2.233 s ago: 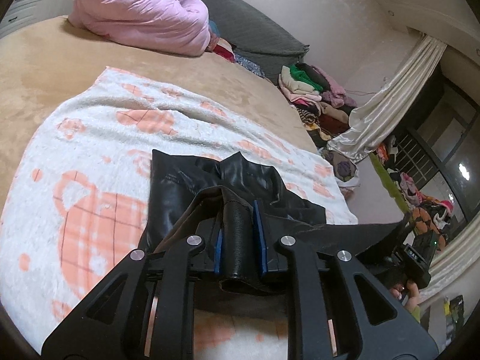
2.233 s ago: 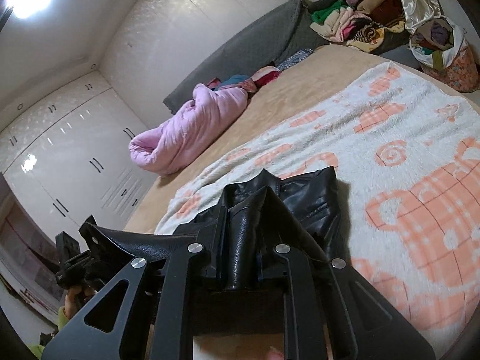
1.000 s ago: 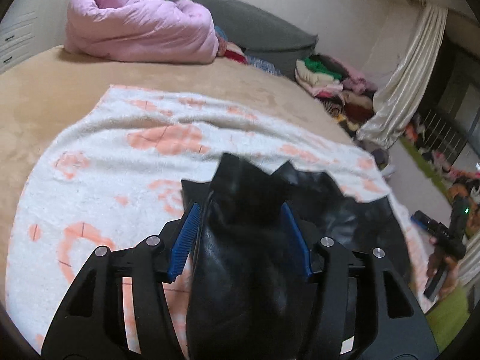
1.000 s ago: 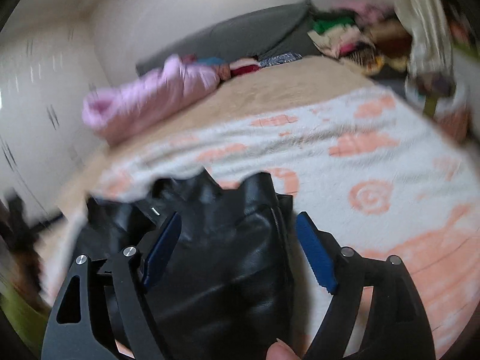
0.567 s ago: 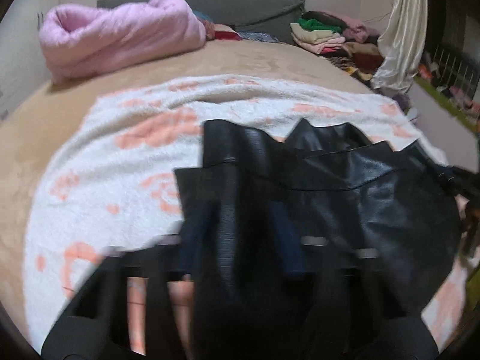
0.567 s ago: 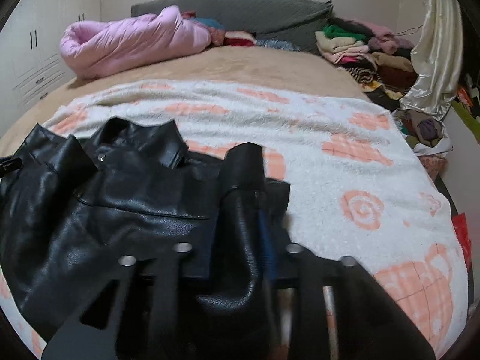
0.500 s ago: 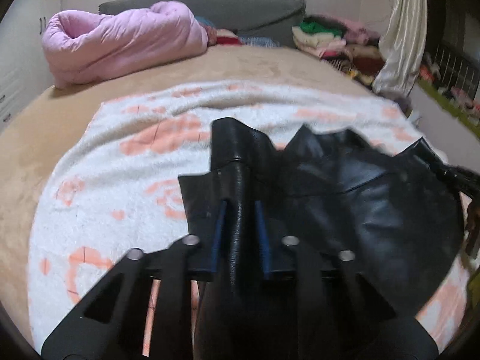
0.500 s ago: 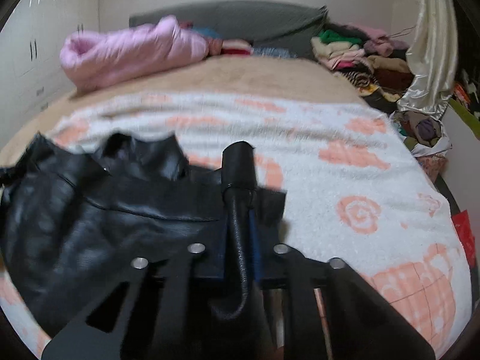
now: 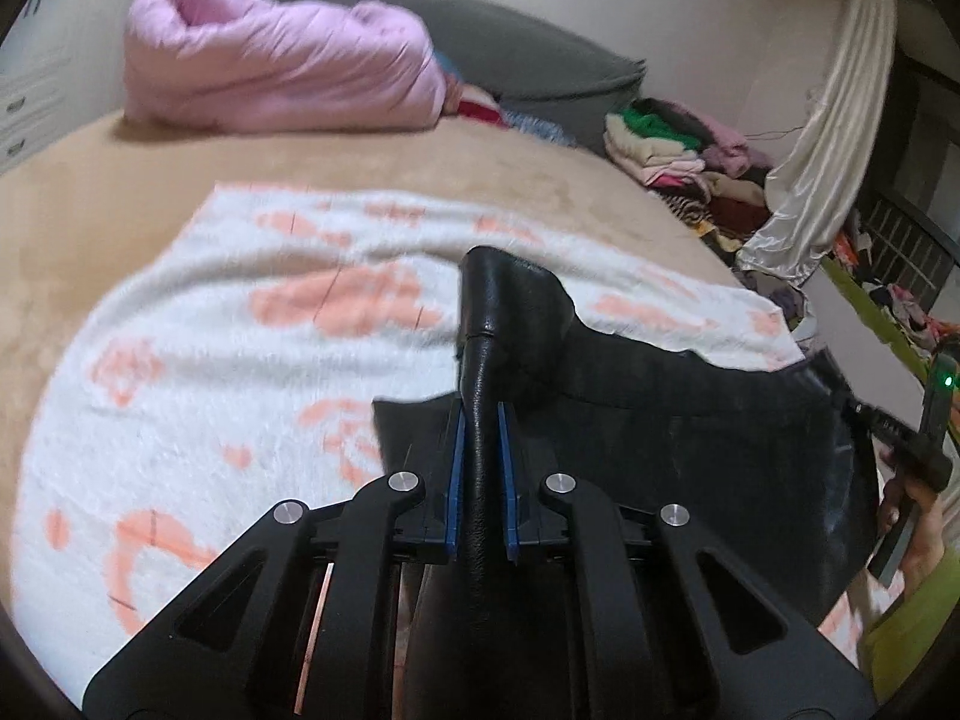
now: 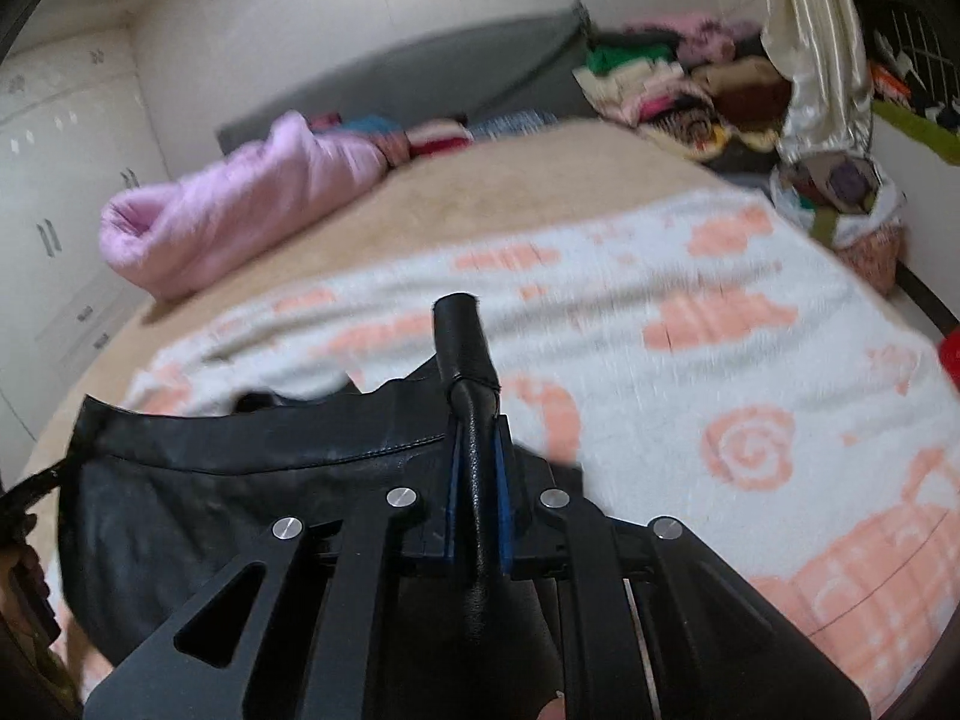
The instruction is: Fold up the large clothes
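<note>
With both the left gripper [image 9: 479, 462] and right gripper [image 10: 477, 468] clamped tight on the black leather garment's [image 9: 690, 450] edge, you're keeping it taut over the blanket [image 9: 240, 324] for folding.

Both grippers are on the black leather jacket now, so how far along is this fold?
Early. Done: the black leather jacket is on the peach-patterned blanket. In hand: the left gripper and right gripper are each shut on a pinched ridge of it, stretching it between them. Left: no finished fold shows yet.
</note>
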The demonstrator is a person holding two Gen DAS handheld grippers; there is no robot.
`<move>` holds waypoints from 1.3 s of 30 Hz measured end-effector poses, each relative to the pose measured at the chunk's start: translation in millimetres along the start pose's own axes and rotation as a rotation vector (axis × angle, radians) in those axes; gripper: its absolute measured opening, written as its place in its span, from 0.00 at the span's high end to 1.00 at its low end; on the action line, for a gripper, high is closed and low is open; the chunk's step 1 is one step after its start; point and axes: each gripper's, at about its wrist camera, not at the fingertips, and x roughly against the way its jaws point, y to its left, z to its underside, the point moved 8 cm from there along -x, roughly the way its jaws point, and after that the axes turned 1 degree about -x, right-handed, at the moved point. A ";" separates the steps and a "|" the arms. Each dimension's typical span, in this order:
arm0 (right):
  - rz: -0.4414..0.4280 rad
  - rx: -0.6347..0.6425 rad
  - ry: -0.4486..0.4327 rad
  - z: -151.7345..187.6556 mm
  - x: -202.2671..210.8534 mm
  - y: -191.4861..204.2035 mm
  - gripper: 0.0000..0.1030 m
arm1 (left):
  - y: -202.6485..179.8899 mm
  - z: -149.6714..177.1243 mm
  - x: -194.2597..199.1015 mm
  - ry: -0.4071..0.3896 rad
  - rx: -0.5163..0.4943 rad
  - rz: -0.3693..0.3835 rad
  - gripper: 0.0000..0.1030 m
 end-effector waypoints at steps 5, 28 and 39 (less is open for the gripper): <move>-0.014 -0.069 0.078 23.3 -24.0 -15.8 0.87 | 6.7 11.4 -19.3 0.046 -0.017 -0.052 0.94; -0.007 -0.097 0.147 42.7 -10.1 -25.0 0.33 | 24.1 20.3 -11.9 0.092 0.061 -0.085 0.52; -0.045 -0.112 0.123 48.4 21.5 -17.5 0.08 | 9.0 15.8 7.3 0.071 -0.013 -0.099 0.14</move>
